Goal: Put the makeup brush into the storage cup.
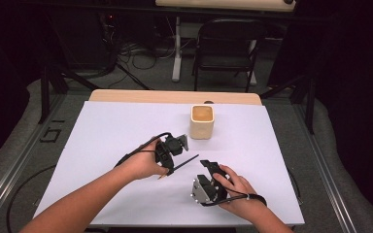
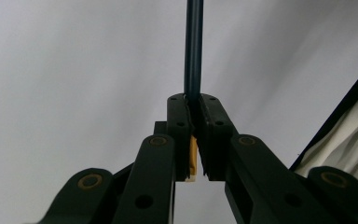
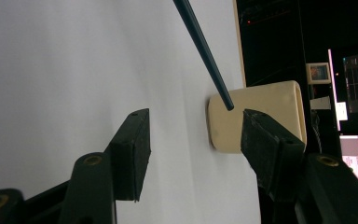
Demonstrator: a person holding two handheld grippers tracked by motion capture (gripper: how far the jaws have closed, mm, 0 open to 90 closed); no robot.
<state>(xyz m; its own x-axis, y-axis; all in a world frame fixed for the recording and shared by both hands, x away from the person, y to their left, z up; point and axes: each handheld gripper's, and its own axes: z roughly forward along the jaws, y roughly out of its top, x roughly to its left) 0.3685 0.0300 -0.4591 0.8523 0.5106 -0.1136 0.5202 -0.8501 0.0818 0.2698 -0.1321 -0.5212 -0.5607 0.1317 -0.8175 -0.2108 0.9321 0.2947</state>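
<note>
Dark pencil: a slim dark-blue pencil [image 1: 184,163] with a bare wooden end, held off the white surface [image 1: 107,145], its far end angled toward the right hand.
Left tongs [image 1: 171,170]: clamped tight on the pencil near its wooden end, apparently to present the free end.
Right tongs [image 1: 208,164]: parted, holding nothing, seemingly poised to receive.
Cream square cup [image 1: 202,121]: upright beyond both hands, the pencil's likely destination.
</note>
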